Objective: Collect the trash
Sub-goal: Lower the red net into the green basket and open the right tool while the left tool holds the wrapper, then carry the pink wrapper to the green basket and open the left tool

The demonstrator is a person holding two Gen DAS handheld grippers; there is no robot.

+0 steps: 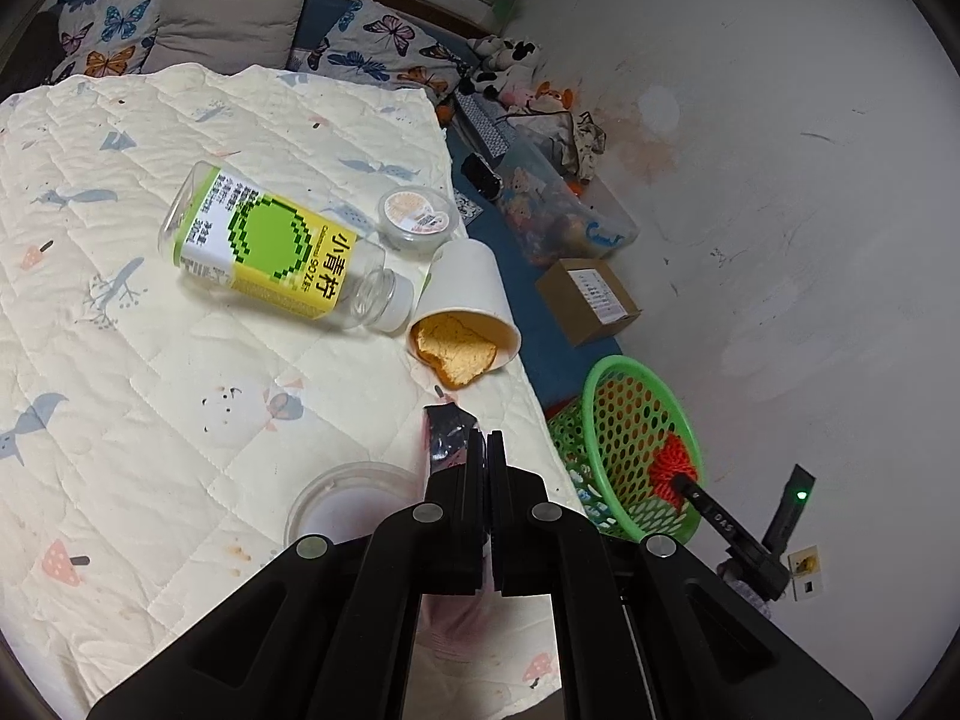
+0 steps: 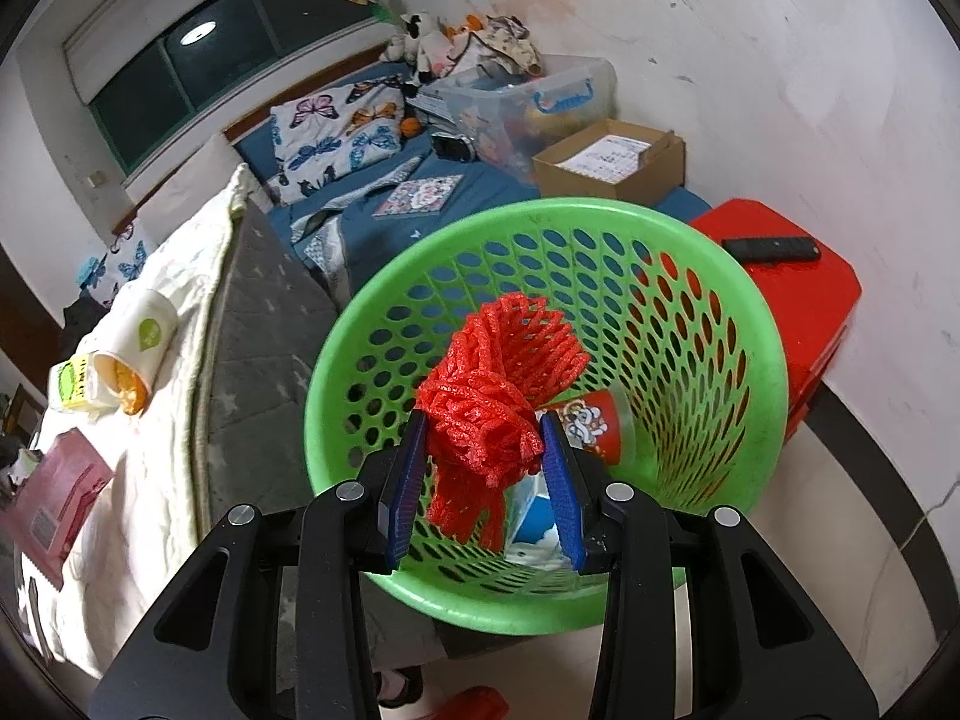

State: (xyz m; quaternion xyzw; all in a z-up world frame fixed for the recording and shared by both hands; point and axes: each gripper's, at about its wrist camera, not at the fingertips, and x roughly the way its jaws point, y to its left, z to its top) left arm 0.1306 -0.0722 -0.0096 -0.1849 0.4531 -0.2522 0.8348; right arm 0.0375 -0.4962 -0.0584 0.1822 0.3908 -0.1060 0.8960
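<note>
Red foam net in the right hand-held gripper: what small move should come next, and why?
Probably open the right hand-held gripper and let the red foam net drop. Its blue pads are pressed on the net, which hangs inside the rim of the green basket, above a red cup already lying there.

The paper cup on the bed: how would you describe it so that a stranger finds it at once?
On the cream quilt, near the edge beside the green basket, the white paper cup lies on its side. Unlike the yellow-labelled bottle touching it, an orange scrap spills from its mouth.
</note>
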